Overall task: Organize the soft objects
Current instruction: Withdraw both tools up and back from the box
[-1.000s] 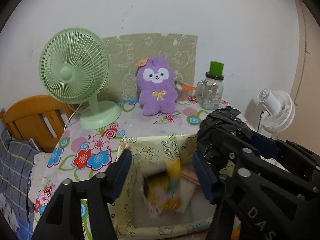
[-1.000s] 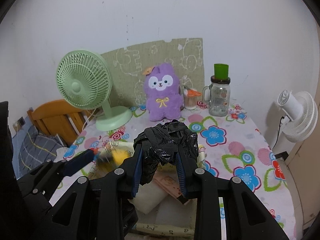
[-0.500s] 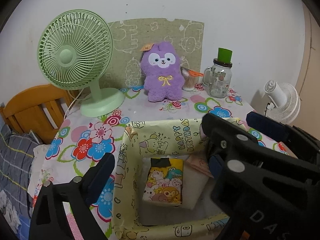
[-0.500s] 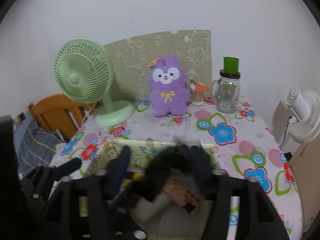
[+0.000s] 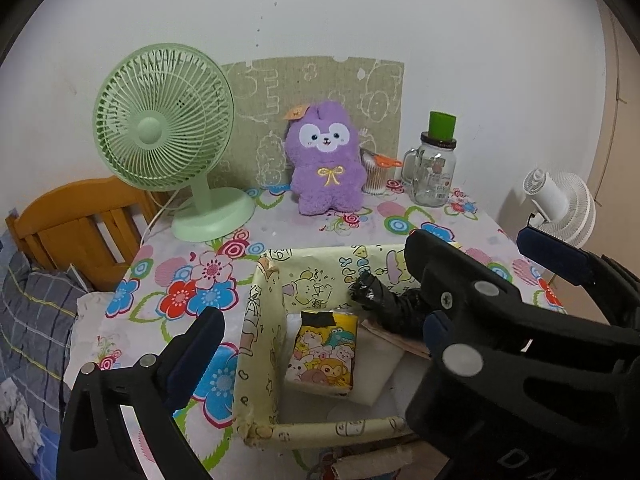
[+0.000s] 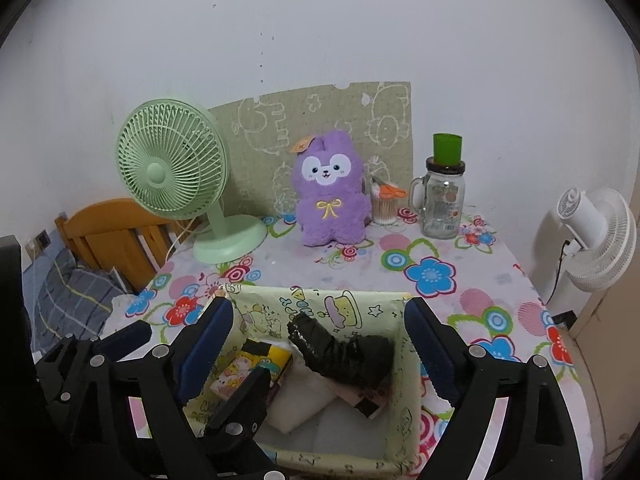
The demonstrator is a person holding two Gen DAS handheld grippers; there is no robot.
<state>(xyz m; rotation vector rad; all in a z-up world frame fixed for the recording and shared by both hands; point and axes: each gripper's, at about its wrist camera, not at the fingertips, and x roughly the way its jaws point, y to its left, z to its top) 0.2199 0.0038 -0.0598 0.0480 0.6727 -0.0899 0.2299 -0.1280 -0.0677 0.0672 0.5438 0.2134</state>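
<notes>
A: Where's the soft stuff sitting rn?

B: Black bag (image 6: 344, 354) and the cartoon pack (image 5: 322, 354) are both lying in the yellow box (image 5: 256, 320), on the white cushion (image 6: 298, 406). I'm hovering both grippers over it.

A: Jaws?

B: Left gripper (image 5: 316, 328) and right gripper (image 6: 320, 344) are both opening wide, pads pinching nothing; bag's between the right ones, untouched. Spreading them so they pull clear w/o dragging anything out.

A: Left to do?

B: Prob the purple plush (image 5: 326, 160), sitting at the back of the table (image 6: 440, 292).

Left tongs (image 5: 316, 332) opening, nothing gripped; right tongs (image 6: 320, 334) opening, nothing gripped, angled down.
</notes>
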